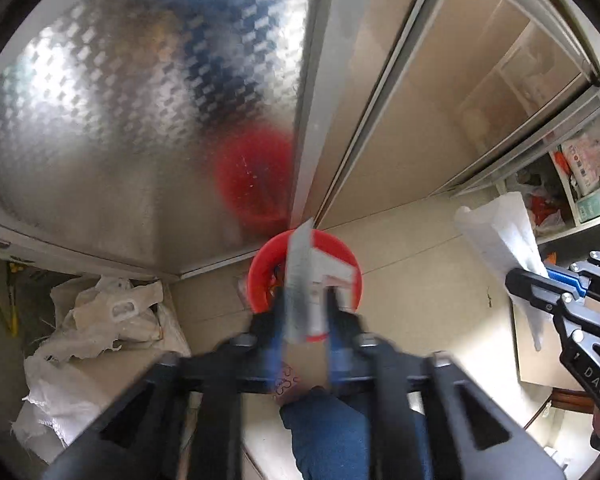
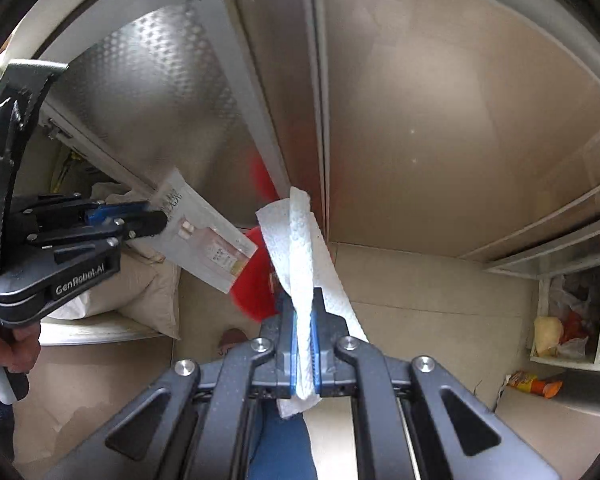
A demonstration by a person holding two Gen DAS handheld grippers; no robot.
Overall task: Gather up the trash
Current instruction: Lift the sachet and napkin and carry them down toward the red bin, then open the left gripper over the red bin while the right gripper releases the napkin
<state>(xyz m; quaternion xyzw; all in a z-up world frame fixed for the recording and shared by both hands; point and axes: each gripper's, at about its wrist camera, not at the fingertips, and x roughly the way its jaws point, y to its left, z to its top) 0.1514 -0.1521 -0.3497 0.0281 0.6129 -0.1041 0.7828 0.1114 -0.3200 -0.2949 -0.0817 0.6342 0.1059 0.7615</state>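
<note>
Both pieces of trash were already in hand and neither had yet gone into the red bin (image 1: 260, 276), so the job looked past its picking-up stage and short of the drop. The left tongs (image 1: 303, 312) were clenched on a flat printed packet (image 1: 300, 280), held directly above the bin's open mouth — in the right wrist view the same packet (image 2: 204, 232) hung just beside the bin's rim. The right tongs (image 2: 305, 320) were closed on a white paper towel (image 2: 300, 248), which trailed up and out past the tips, near the bin but a little to its right side. The bin stood on the pale floor (image 1: 420, 264) at the foot of the cabinet doors. What remained, by my reading, was releasing the packet, then bringing the towel over the opening and letting it go; other litter on the floor (image 2: 534, 384) by the shelf might follow.
</note>
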